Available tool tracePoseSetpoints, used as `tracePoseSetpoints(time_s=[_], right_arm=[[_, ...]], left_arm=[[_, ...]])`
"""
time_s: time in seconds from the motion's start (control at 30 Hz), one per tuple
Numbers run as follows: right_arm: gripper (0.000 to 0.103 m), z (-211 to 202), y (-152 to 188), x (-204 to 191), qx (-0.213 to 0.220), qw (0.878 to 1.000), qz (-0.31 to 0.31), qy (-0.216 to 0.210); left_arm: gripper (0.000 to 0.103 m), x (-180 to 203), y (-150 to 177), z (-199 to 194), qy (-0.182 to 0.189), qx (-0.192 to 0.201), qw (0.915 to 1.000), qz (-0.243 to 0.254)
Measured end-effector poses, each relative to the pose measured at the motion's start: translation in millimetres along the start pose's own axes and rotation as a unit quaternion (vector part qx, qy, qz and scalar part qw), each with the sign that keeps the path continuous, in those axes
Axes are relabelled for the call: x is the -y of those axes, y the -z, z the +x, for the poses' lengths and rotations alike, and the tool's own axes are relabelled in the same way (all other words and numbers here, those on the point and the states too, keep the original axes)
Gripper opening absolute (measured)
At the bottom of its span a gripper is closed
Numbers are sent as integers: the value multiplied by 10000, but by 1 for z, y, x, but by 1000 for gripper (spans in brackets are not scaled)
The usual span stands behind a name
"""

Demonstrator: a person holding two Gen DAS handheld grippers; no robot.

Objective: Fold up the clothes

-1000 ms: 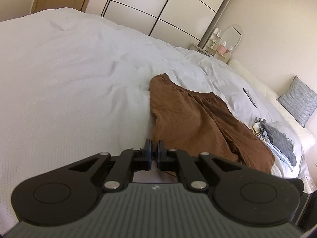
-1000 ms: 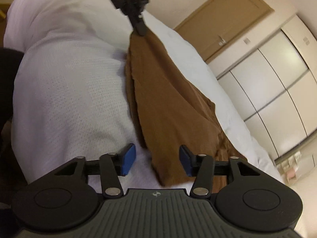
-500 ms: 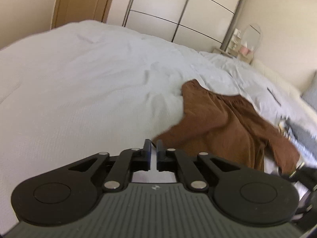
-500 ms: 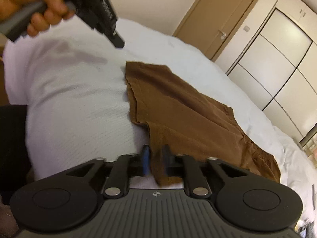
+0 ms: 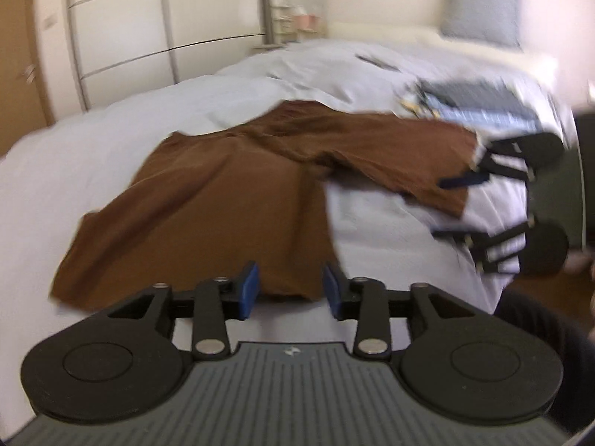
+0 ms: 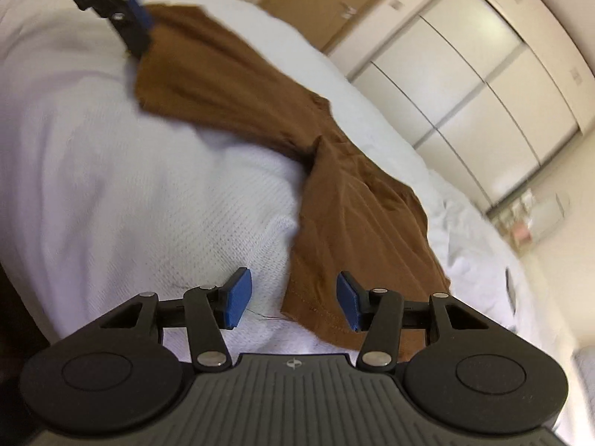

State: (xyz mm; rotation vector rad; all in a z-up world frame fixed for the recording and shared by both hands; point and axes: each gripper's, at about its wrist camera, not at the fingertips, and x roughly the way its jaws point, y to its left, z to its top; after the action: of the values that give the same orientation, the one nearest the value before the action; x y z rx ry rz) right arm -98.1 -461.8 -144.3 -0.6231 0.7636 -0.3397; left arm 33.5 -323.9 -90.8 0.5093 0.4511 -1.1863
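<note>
writing: white lettering on left gripper, upper left, blurred, unreadable
garment: one brown fabric shorts on white bed cover
left gripper: jaws just opened, spread, pads clear of cloth
right gripper: jaws just opened, spread, hem between, unpinched

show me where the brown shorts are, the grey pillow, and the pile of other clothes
brown shorts (image 5: 230, 200): left wrist view, on the flat leg panel nearest the camera.
grey pillow (image 5: 481, 7): left wrist view, on the middle of its face.
pile of other clothes (image 5: 479, 102): left wrist view, on the blurred grey top layer.

Brown shorts are spread out flat on the white bed, legs splayed apart, a bit rumpled at the crotch, hems toward the bed's edge.
</note>
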Motion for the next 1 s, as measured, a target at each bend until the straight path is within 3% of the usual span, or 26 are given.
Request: tracePoseSetpoints(time_s=[0.07, 0.13, 0.23, 0.3, 0.37, 0.6, 0.77, 0.83, 1.0], right_arm=[[29, 6, 2, 0, -21, 9999, -171, -20], [0, 12, 6, 6, -89, 9999, -66, -30], [0, 16, 14, 18, -150, 9998, 141, -2], [0, 14, 19, 27, -155, 9994, 308, 53], [0, 11, 23, 34, -150, 9990, 406, 108], [0, -8, 29, 41, -60, 9986, 500, 148], [0, -11, 36, 35, -220, 9982, 542, 109], [0, -10, 40, 33, -347, 9981, 511, 54], [0, -23, 37, 23, -285, 9986, 432, 59]], left_arm=[[36, 18, -1, 8, -4, -26, 9990, 449], [38, 36, -1, 16, -108, -86, 9951, 983], [36, 54, 5, 30, -473, -275, 9845, 1667], [6, 56, 8, 36, -531, -391, 9831, 1709], [3, 59, 6, 37, -564, -411, 9840, 1638], [2, 71, -7, 21, -156, -88, 9937, 1111], [3, 74, -10, 21, 31, -188, 9945, 1031], [8, 71, -6, 14, 188, -202, 9954, 914], [18, 30, 7, -17, -214, -59, 9992, 344]])
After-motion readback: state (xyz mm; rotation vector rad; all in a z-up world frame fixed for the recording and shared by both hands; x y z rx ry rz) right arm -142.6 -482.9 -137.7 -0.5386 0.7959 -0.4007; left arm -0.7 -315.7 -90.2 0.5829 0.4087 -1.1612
